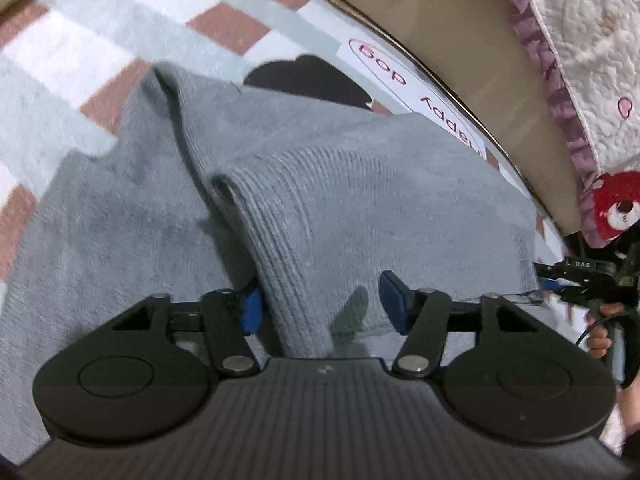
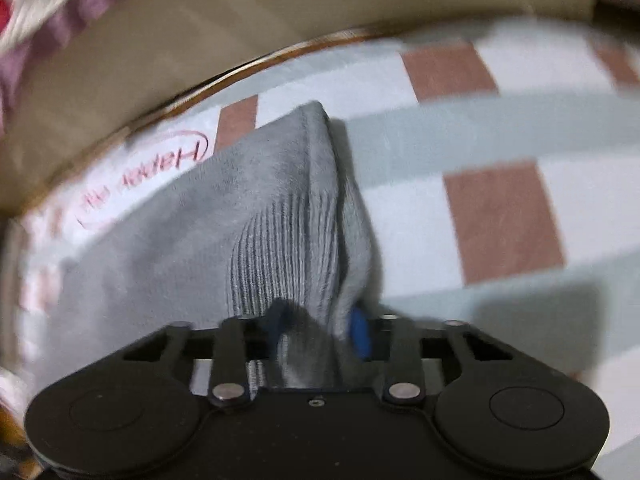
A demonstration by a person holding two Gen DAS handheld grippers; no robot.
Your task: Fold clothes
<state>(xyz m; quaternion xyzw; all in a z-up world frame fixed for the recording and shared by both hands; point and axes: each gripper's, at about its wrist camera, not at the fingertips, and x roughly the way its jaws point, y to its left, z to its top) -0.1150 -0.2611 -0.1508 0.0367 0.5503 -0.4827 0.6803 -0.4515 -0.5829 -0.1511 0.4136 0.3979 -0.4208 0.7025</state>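
A grey knit garment [image 1: 168, 208] lies on a checked cloth. In the left wrist view my left gripper [image 1: 320, 304] is open, its blue pads wide apart on either side of a ribbed fold [image 1: 296, 240] of the garment. In the right wrist view my right gripper [image 2: 320, 330] is shut on a ribbed edge of the grey garment [image 2: 280, 240], and the cloth rises from the jaws. The right gripper also shows at the right edge of the left wrist view [image 1: 568, 276], at the garment's far corner.
The checked cloth [image 1: 80, 40] has pale blue, white and brown squares and a printed label [image 1: 420, 92]. A tan raised rim [image 2: 200, 40] borders it. A white quilt [image 1: 592, 60] with purple trim and red bears lies beyond.
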